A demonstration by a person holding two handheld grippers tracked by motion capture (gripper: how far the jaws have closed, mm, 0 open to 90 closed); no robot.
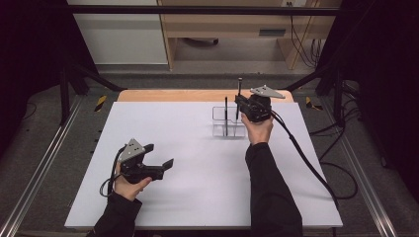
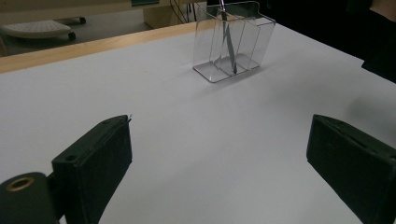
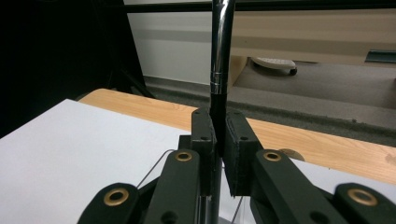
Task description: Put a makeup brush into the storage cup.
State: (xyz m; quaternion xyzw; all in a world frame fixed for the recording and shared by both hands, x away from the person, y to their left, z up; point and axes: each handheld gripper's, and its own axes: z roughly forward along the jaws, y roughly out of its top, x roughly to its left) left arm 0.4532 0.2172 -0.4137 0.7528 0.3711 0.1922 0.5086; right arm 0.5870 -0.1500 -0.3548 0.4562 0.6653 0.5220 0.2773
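Note:
A clear plastic holder [image 1: 229, 124] with compartments stands on the white board toward the far right, and one dark pen [image 1: 226, 112] stands in it. My right gripper [image 1: 240, 104] hovers over the holder's right end, shut on a second pen [image 1: 239, 91] that it holds upright. In the right gripper view this pen [image 3: 220, 56] has a black lower body and a shiny metal upper part, pinched between the pads of the gripper [image 3: 218, 140]. My left gripper [image 1: 159, 155] rests near the front left, open with nothing in it. Its view [image 2: 219, 163] looks toward the holder [image 2: 233, 44].
The white board [image 1: 197, 187] lies on a wooden table whose edge [image 1: 168, 95] shows at the back. The right gripper's cable [image 1: 306, 158] trails off the board's right side. Black frame posts [image 1: 64, 84] stand at both sides.

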